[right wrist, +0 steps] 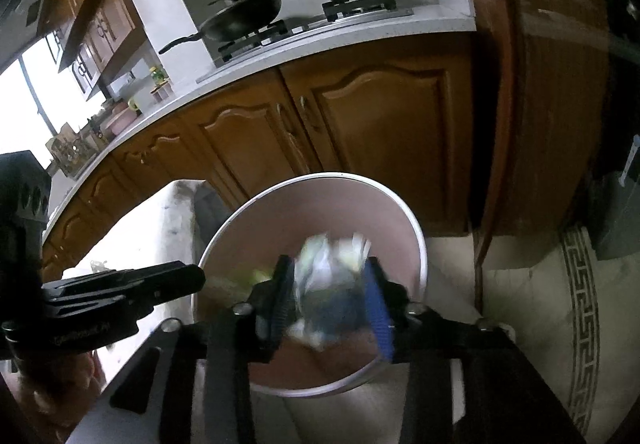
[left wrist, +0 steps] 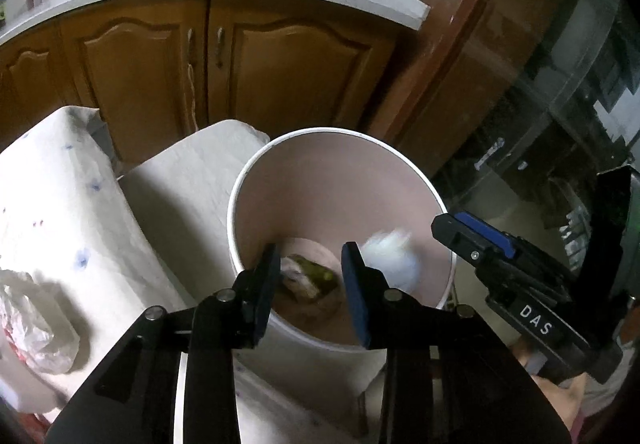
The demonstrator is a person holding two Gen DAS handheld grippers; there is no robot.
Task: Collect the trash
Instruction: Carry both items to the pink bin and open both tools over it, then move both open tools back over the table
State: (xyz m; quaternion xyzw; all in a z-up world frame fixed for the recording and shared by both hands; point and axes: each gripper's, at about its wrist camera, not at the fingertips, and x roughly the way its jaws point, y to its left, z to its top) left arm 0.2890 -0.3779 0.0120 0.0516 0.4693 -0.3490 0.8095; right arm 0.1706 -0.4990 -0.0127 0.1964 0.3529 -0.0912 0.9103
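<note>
From the left wrist, the left tongs (left wrist: pixel 310 264) stand apart and empty over the white bin (left wrist: pixel 408 168), litter (left wrist: pixel 308 278) on its bottom, a crumpled bag (left wrist: pixel 32 328) on the table (left wrist: pixel 52 204). The right wrist alone shows blurred trash (right wrist: pixel 328 284) between the right tongs (right wrist: pixel 330 288), parted, above that bin (right wrist: pixel 418 244).

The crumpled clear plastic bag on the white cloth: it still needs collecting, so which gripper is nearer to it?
Left. The left gripper hovers over the round white bin beside the cloth holding the crumpled clear plastic bag; the right gripper is beyond the bin's far side.
</note>
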